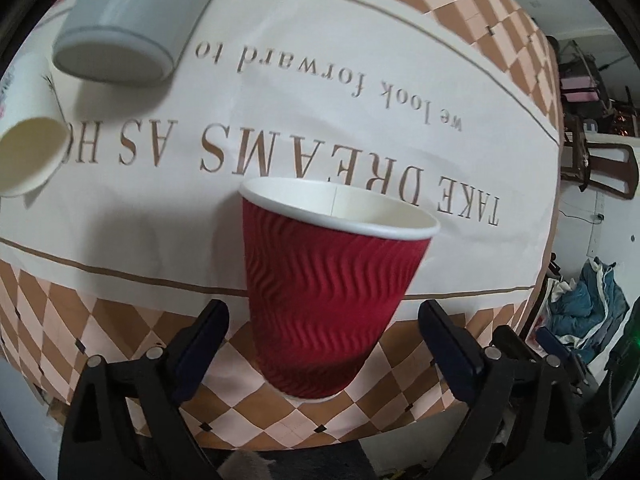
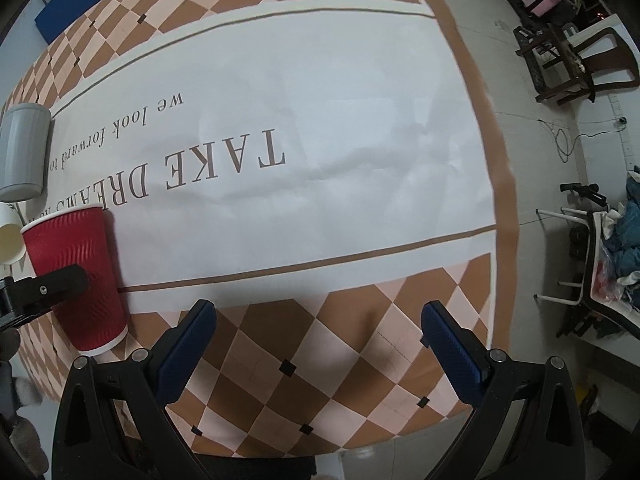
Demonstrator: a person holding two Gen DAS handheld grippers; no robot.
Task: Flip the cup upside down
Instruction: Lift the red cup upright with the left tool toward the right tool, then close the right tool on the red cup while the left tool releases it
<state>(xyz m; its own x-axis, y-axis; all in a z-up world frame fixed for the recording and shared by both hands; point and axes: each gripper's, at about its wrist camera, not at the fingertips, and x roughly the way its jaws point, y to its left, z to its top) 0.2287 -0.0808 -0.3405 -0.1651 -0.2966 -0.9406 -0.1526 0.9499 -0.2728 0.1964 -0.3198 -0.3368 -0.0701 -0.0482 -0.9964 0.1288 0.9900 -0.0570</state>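
A red ribbed paper cup (image 1: 328, 288) with a white rim stands upright, mouth up, on the printed tablecloth (image 1: 120, 216). My left gripper (image 1: 324, 328) is open, with the cup's lower body between its two fingers and a gap on each side. In the right wrist view the same cup (image 2: 80, 272) stands at the far left, with one left gripper finger (image 2: 44, 290) in front of it. My right gripper (image 2: 320, 336) is open and empty over the checkered border, well to the right of the cup.
A grey cup (image 1: 120, 28) and a white paper cup (image 1: 28, 152) stand on the cloth beyond the red cup, to the left; both show in the right wrist view (image 2: 24, 152) (image 2: 10, 240). The table edge (image 2: 504, 184) is at the right, with chairs (image 2: 576, 60) and clutter beyond.
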